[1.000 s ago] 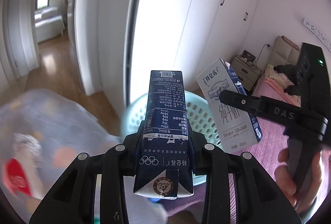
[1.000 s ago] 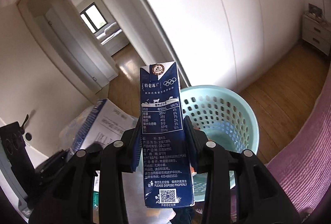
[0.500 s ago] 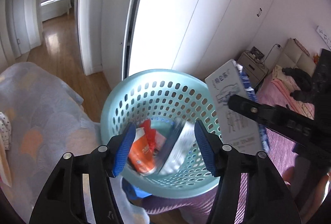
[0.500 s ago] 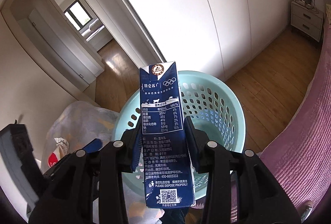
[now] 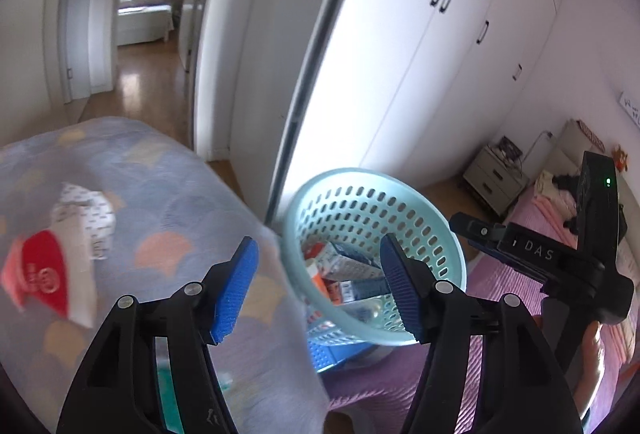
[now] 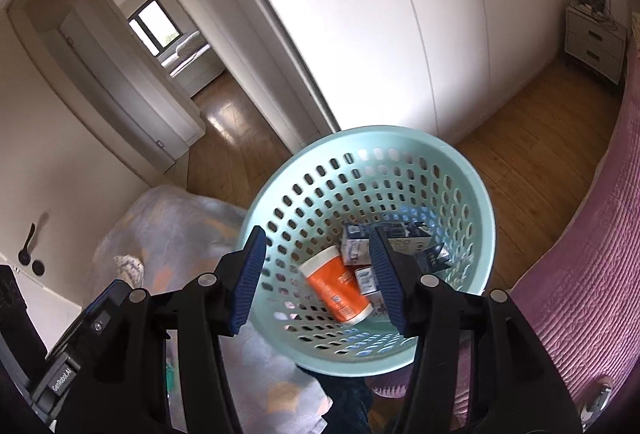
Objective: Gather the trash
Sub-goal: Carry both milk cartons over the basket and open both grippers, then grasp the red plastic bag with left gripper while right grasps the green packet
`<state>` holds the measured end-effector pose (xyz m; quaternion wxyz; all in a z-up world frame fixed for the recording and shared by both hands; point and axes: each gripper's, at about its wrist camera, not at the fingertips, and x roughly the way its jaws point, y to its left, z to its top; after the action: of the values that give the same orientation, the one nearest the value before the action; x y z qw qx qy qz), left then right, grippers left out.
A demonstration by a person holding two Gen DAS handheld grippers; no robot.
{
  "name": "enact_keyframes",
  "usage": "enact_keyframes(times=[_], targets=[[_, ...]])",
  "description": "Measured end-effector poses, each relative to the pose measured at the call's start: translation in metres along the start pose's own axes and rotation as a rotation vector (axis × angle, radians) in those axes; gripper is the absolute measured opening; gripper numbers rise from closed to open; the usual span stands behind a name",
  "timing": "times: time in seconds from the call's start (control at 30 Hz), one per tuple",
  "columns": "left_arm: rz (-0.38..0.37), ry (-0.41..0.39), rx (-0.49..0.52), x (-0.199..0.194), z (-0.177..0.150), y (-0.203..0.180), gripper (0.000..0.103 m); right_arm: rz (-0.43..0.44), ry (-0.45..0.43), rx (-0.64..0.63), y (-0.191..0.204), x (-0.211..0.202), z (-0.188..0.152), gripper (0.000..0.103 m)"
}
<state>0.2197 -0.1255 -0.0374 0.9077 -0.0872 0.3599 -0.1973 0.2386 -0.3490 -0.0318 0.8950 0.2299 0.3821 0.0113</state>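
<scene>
While both claws open empty, quilt (image 5: 168, 201) edge overlaps basket (image 5: 404, 185) rim.

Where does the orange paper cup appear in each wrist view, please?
Left wrist: orange paper cup only partly visible, low centre, behind the near basket wall.
Right wrist: cup lies on its side, lower centre, between the open jaws.
Shared landmark: the mint perforated basket.

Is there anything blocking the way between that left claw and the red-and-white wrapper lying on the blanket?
Nothing visible does. The red-and-white wrapper lies in the open on the patterned blanket, off to the side of the left gripper, whose opening jaws hold nothing. The mint basket sits on the other side.
</scene>
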Motion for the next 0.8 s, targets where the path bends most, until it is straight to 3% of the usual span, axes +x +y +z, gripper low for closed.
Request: enact_keyframes(times=[0.17,0.5,0.6,0.8], targets=[[0.049,-0.048,-0.02,-0.032,-0.002,0.025,0.062,0.126,0.046,-0.039,0.044,0.002,-0.023,0.05],[0.182,-0.136,-0.154,-0.102,-0.018,0.123,0.06,0.2,0.037,-0.308,0.147,-0.002,-0.102,0.05],[0.215,-0.133,-0.21,-0.113,-0.026,0.157,0.06,0.222,0.059,-0.37,0.165,0.002,-0.126,0.062],[0.255,-0.068,-0.246,-0.111,-0.038,0.203,0.063,0.213,0.092,-0.419,0.182,0.018,-0.16,0.062]])
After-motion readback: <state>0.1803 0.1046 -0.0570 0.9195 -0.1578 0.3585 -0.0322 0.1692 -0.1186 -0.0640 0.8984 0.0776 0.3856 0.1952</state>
